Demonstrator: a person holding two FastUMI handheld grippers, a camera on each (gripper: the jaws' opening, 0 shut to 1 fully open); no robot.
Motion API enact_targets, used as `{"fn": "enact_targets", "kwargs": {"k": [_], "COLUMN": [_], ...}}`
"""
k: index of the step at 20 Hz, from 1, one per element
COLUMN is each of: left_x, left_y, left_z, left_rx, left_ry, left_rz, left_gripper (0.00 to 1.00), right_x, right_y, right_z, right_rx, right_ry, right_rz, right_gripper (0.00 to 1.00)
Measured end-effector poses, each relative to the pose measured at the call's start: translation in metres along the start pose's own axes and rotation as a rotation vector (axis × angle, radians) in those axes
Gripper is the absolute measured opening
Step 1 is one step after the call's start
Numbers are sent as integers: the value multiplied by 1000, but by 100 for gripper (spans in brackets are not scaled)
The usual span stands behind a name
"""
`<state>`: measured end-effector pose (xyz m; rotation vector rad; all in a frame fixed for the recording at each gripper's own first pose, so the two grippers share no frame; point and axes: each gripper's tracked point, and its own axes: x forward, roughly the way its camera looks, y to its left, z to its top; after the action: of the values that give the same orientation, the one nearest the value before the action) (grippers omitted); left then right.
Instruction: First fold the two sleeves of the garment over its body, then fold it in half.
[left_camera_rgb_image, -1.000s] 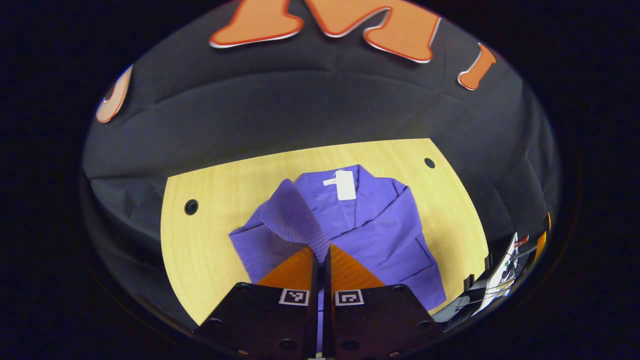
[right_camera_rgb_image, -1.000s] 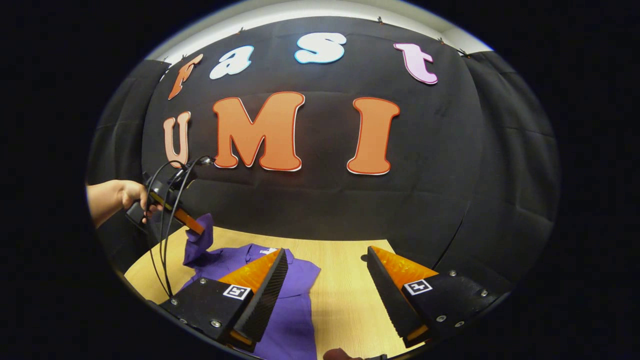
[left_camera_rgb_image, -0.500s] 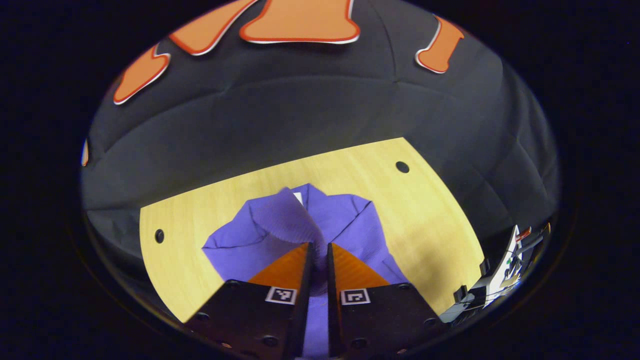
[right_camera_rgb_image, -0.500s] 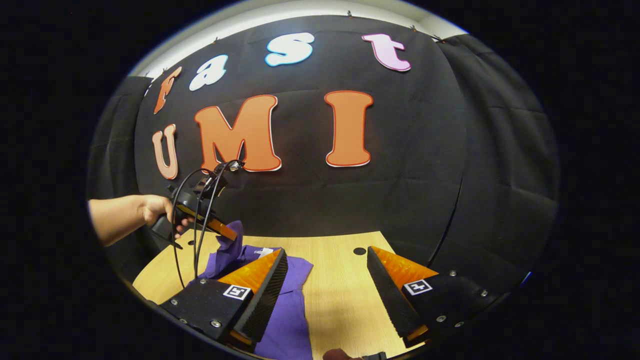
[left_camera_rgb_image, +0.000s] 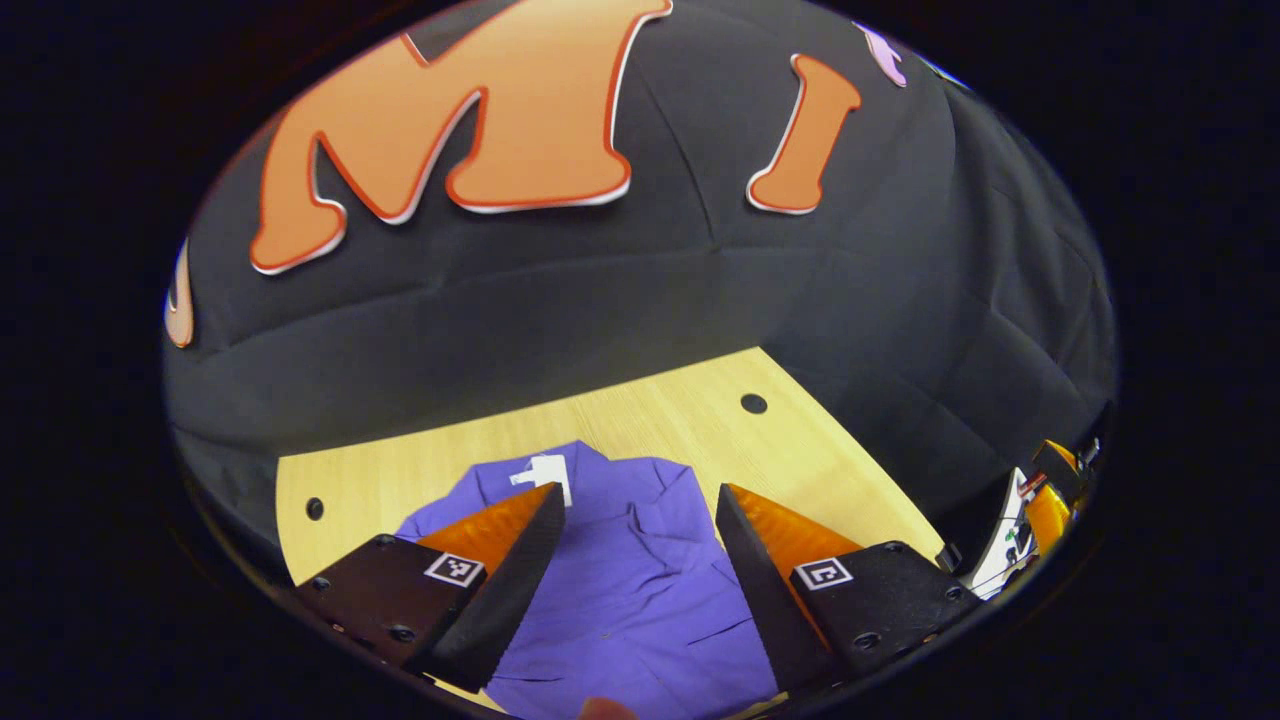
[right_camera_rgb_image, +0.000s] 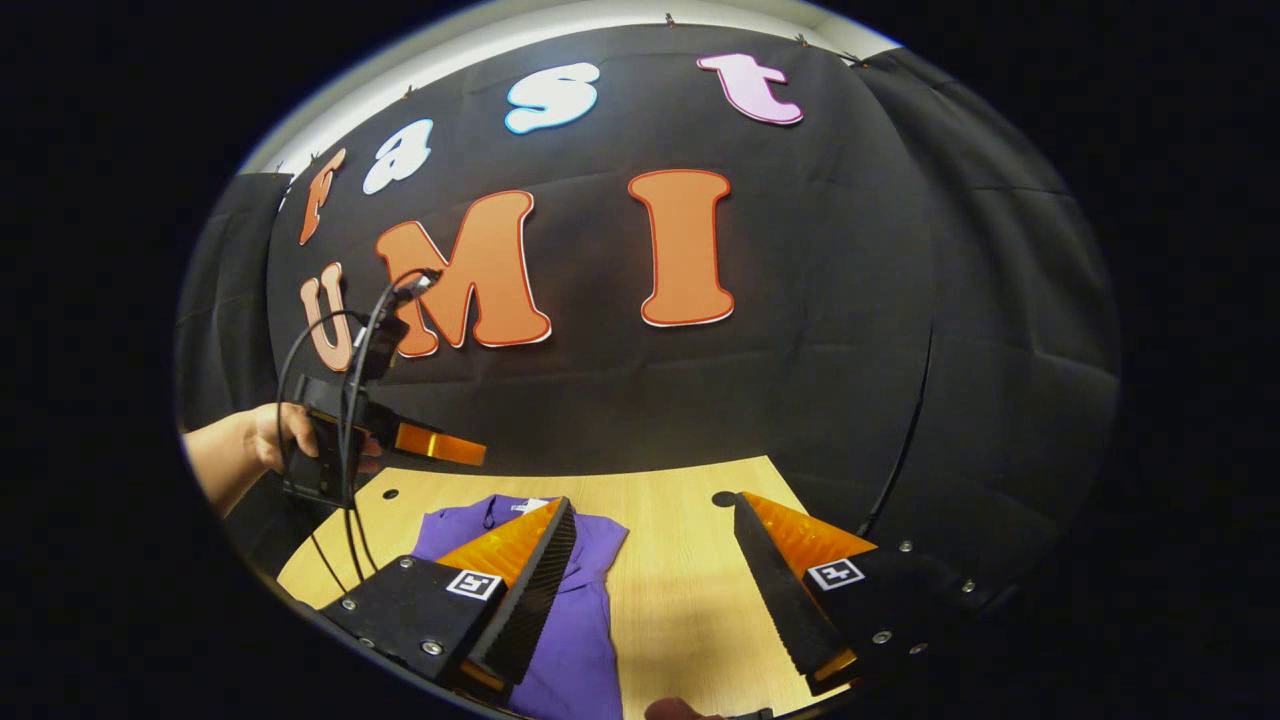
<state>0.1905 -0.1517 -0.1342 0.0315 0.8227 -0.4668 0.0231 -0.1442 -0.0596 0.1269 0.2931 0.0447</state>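
On the wooden table (left_camera_rgb_image: 660, 415) lay the purple shirt (left_camera_rgb_image: 640, 590), flat and with its collar toward the booth's back wall, the white tag (left_camera_rgb_image: 548, 472) showing at the neck. It was spread there so that each sleeve could be laid over the body in turn.

Going from the left: my left hand (right_camera_rgb_image: 265, 445) held the left gripper (left_camera_rgb_image: 640, 540) above the shirt's near-left part, its fingers spread wide with nothing between them. In the right gripper view the same gripper hung clear over the table's left end, with its cables (right_camera_rgb_image: 345, 400) looping above and below it, not touching the cloth. I judged that I held it lifted and open because the left sleeve looked already laid over the body; no sleeve stuck out on that side in the left gripper view.

Farther right, the shirt's body ran down under my right gripper (right_camera_rgb_image: 655, 560), whose fingers were also spread apart and empty. I kept it low and just off the shirt's right edge, over bare wood, near that edge, where I guessed the right sleeve was, though I could not make it out.

By my reckoning the right sleeve came next, and then the fold in half. The risk I saw was dragging the thin cloth and undoing the fold already made.
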Motion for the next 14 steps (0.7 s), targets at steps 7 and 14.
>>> {"fn": "enact_targets", "kwargs": {"k": [7,14], "left_x": [-103,-198], "left_y": [32,58], "left_z": [34,29], "left_rx": [-3,-28], "left_ry": [-321,-542], "left_rz": [162,326], "left_gripper": [98,98], "right_x": [20,27], "right_y": [36,69], "right_z": [20,47], "right_rx": [-50,-98], "right_ry": [-53,-160], "right_rz": [66,87], "right_gripper": [95,95]}}
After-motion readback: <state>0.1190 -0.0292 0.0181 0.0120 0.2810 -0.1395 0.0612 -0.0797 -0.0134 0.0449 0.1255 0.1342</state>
